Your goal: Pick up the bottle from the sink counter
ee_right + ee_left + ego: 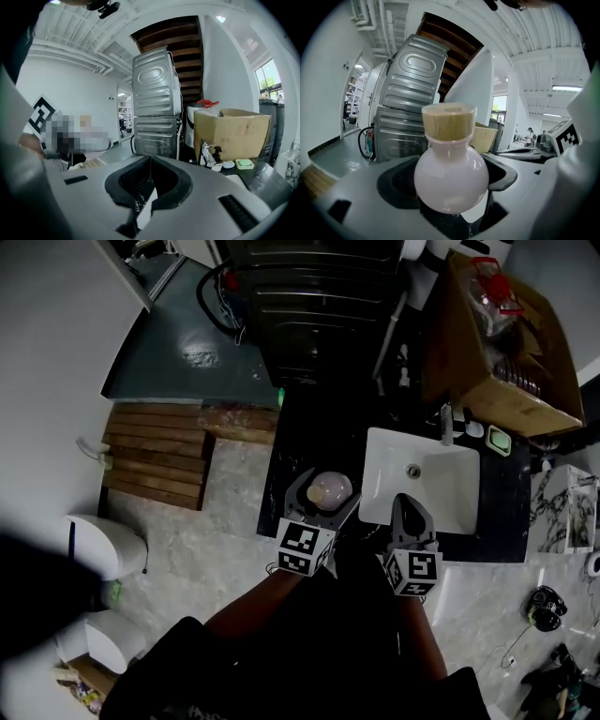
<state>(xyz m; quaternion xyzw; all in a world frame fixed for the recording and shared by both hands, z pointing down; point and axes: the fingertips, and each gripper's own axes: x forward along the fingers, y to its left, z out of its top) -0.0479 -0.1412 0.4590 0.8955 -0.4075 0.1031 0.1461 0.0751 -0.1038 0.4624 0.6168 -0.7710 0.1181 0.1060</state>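
Pale pink, glossy, round-bellied, the bottle with its wooden stopper is pinched between the jaws of the left gripper above the black bench — the right gripper has its jaws pressed together, empty.

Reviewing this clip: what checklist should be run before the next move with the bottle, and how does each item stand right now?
1. Left gripper closed on the bottle: ok, jaws hug its round body.
2. Cork stopper seated in the neck: ok.
3. Right gripper out of the way: ok, shut, empty, beside the bottle over the sink.
4. Bottle's base off the counter: cannot tell.
5. Nothing else touching the bottle: ok.
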